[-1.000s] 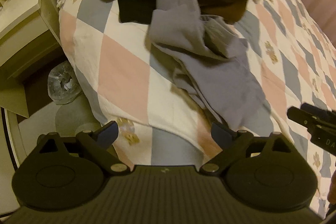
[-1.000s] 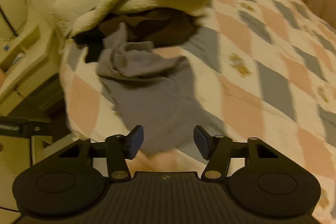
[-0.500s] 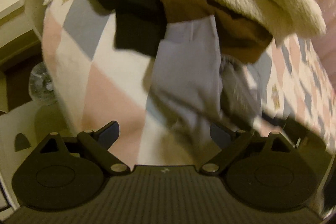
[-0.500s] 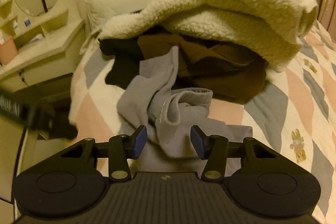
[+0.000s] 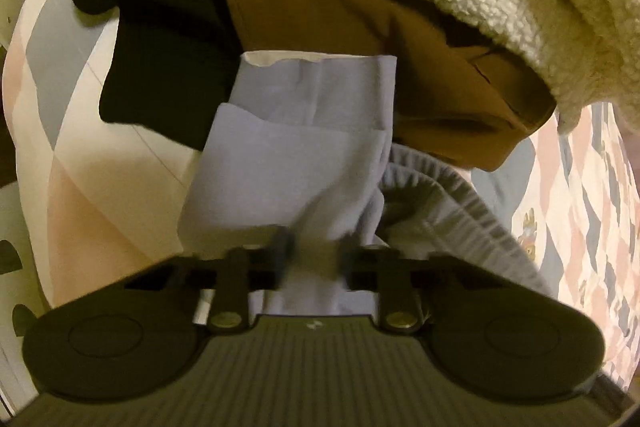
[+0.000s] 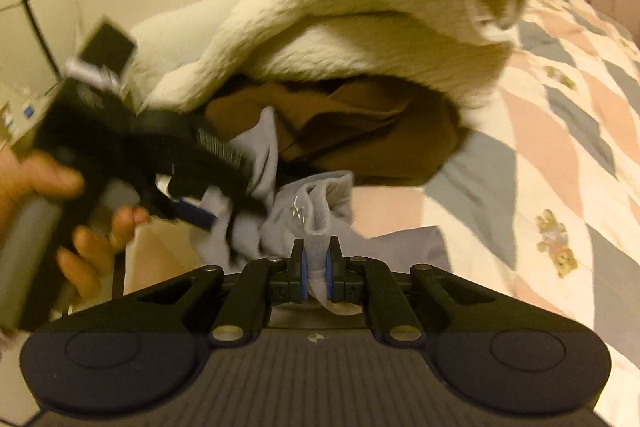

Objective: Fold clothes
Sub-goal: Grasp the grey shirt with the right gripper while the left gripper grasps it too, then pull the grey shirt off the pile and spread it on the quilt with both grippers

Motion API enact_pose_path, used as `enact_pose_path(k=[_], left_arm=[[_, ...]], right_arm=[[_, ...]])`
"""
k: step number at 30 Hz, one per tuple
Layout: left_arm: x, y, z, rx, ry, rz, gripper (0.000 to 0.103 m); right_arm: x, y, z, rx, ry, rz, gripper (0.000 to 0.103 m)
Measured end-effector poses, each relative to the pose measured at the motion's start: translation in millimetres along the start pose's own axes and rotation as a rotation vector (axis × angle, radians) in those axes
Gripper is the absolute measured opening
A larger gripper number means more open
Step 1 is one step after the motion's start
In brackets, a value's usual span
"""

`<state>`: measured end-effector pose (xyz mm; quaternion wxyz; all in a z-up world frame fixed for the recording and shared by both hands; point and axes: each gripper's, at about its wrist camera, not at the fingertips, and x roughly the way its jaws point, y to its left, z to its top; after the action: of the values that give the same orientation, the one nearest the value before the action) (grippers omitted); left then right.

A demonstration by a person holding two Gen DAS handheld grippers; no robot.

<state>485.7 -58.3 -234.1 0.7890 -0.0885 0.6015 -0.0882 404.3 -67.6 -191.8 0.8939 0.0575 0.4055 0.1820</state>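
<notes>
- The right gripper (image 6: 316, 273) is closing, pads pinching a fold of the grey garment (image 6: 308, 211).
- The left gripper (image 5: 314, 259) is closing on the same garment, on the bed (image 6: 560, 155).

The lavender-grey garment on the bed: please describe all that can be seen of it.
The lavender-grey garment looks like soft jersey, with a ribbed elastic band and a paler inside at one opening. It lies crumpled on the checked quilt, partly on the black and brown clothes. The left gripper and right gripper are both closing on folds of it.
</notes>
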Motion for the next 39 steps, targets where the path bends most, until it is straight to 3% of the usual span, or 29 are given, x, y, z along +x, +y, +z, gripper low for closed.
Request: enact_pose_path(k=[5, 8, 12, 17, 22, 25, 28, 31, 34, 39], left_arm=[[-34.3, 16.2, -20.3, 0.044, -0.071, 0.01, 0.004], [-61.7, 34.6, -35.6, 0.082, -0.099, 0.074, 0.004], [-105.7, 53.0, -47.6, 0.165, -0.191, 0.251, 0.003], [-147.1, 53.6, -42.2, 0.213, -0.279, 0.304, 0.003], [-181.1, 27.0, -28.2, 0.264, -0.355, 0.254, 0.003], [-196.8, -12.6, -32.1, 0.368, -0.428, 0.248, 0.003], [-205.4, -56.5, -46.9, 0.45, -0.451, 0.187, 0.003], [-206.3, -103.7, -73.7, 0.522, -0.438, 0.107, 0.003], [-196.1, -157.8, -106.7, 0.598, -0.377, 0.007, 0.004], [-186.4, -247.6, -175.2, 0.734, -0.308, -0.115, 0.004]], right_arm=[[-23.0, -28.5, 10.1, 0.138, -0.066, -0.03, 0.006], [-51.9, -49.8, 14.1, 0.223, -0.134, -0.072, 0.005], [-113.2, -79.8, 9.3, 0.352, -0.228, -0.157, 0.005], [-200.8, -99.5, -5.5, 0.487, -0.362, -0.298, 0.005], [-280.6, -114.0, -20.9, 0.527, -0.498, -0.482, 0.005], [-323.7, -127.9, -41.1, 0.567, -0.581, -0.606, 0.006], [-368.1, -134.7, -73.6, 0.615, -0.644, -0.728, 0.006], [-412.9, -132.7, -121.5, 0.678, -0.695, -0.845, 0.006], [-457.0, -128.5, -181.0, 0.768, -0.725, -0.948, 0.006], [-519.0, -126.2, -271.6, 0.896, -0.764, -1.065, 0.006]])
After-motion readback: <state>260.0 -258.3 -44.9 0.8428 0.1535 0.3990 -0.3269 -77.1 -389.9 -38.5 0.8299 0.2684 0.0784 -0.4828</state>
